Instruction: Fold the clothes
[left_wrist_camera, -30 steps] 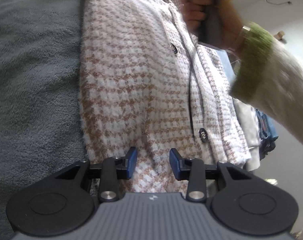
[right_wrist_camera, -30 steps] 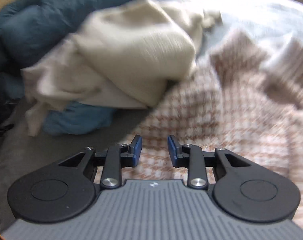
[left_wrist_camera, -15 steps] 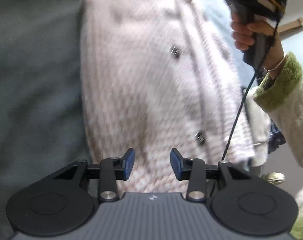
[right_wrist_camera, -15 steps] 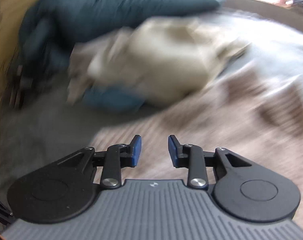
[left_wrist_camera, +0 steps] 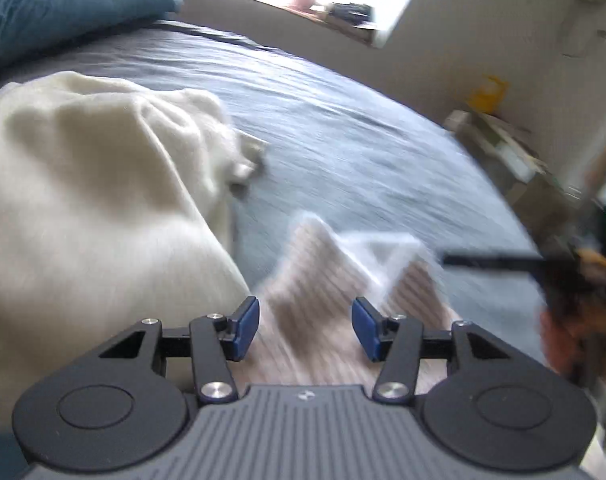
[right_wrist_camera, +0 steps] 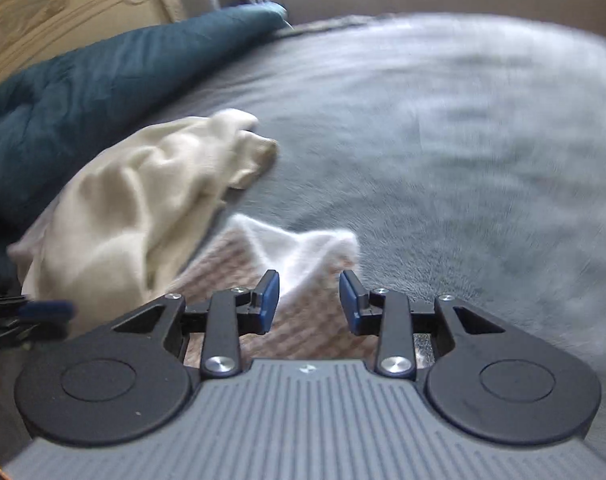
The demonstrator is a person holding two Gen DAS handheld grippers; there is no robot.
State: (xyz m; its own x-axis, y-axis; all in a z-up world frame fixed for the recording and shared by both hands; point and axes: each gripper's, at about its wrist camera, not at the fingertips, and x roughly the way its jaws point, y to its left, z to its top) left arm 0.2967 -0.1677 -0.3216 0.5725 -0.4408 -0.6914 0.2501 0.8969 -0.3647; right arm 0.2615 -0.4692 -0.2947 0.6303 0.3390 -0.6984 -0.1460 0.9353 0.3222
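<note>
With both the left gripper [left_wrist_camera: 305,327] and right gripper [right_wrist_camera: 309,301] spread, jaws just widening and pinching nothing, a hasty grab risks rumpling the houndstooth jacket [left_wrist_camera: 335,320] against the cream sweater [left_wrist_camera: 87,208].

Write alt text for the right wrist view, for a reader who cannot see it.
The right gripper, jaws open and empty, hangs over the collar end of a brown-and-white checked jacket on a grey bed cover. A crumpled cream garment lies left, before a teal quilt.
</note>
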